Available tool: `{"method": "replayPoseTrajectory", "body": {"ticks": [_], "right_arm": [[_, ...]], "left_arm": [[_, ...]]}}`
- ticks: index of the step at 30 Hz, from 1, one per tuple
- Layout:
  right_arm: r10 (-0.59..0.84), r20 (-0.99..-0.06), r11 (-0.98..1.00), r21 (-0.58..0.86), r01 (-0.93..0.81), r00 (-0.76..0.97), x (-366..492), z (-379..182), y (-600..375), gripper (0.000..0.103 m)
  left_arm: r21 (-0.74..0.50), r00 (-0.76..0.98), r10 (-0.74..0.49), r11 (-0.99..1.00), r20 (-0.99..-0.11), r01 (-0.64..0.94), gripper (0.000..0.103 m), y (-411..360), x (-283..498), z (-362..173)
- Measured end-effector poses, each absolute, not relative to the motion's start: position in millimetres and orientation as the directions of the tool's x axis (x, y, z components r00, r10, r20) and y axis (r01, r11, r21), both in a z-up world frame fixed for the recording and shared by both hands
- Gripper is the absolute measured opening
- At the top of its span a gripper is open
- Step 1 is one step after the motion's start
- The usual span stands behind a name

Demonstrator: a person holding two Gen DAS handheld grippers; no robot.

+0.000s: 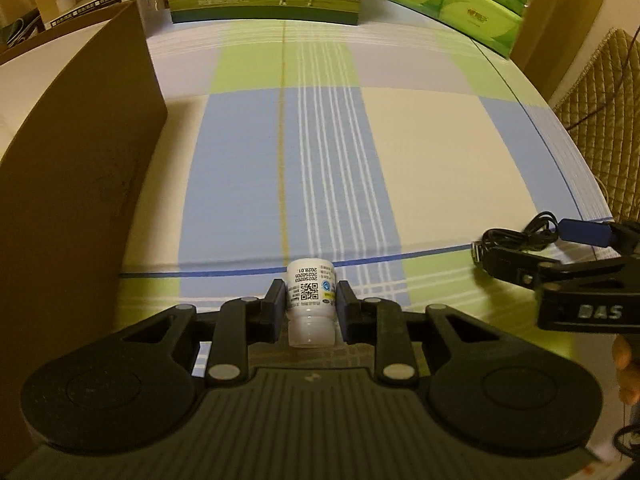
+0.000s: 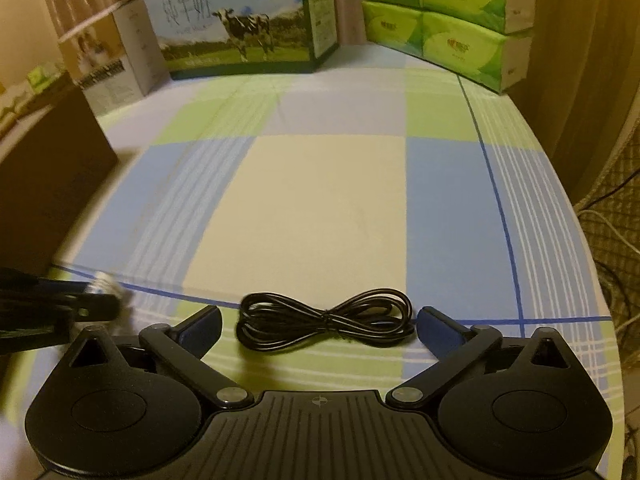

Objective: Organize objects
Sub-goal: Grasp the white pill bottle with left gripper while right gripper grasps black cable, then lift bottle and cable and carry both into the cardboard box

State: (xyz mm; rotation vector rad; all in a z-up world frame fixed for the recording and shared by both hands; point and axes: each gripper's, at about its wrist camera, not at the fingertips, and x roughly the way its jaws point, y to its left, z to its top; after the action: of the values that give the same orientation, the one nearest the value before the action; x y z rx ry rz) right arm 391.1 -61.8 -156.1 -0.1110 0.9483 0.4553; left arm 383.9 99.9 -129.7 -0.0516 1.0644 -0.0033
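The left hand-held gripper has a small white bottle clamped between its blue pads, lying on its side with the cap end back toward the camera and the printed label with a QR code facing up, held just above the checked bench. Over on the other side, the right hand-held gripper is spread wide, fingers released, with a bundled black cable sitting on the cloth right between the two fingertips, not yet touched as far as these views show. So it looks like two pickups in one go: the bottle is already secured, the cable is next in line. To the left stands a brown cardboard box, close beside the left hand and a likely home for these items, though its inside cannot be seen from here. At the far edge sit a milk carton box and stacked green tissue packs, well apart from the action. The next move, by my reckoning, calls for the right fingers to close squarely across the waist of the cable bundle, where the loops are pinched together, so no strand slips free; meanwhile the left must carry the bottle over the box wall without loosening its grip.
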Motion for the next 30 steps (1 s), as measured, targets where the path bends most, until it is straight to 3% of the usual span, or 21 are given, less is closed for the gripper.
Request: {"method": "replayPoseTrajectory", "body": {"ticks": [2,30], "right_arm": [[0.309,-0.802,0.903,0.079,-0.422,0.511,390,-159,-59,0.095],[0.321,-0.813,0.889,0.082,-0.450,0.486,379,-156,-59,0.094]], "left_arm": [[-0.047,0.486,-0.030,0.999,-0.874,-0.024,0.022,100,384,-130],[-0.030,0.459,-0.020,0.999,-0.888,-0.013,0.023,99,388,-135]]}}
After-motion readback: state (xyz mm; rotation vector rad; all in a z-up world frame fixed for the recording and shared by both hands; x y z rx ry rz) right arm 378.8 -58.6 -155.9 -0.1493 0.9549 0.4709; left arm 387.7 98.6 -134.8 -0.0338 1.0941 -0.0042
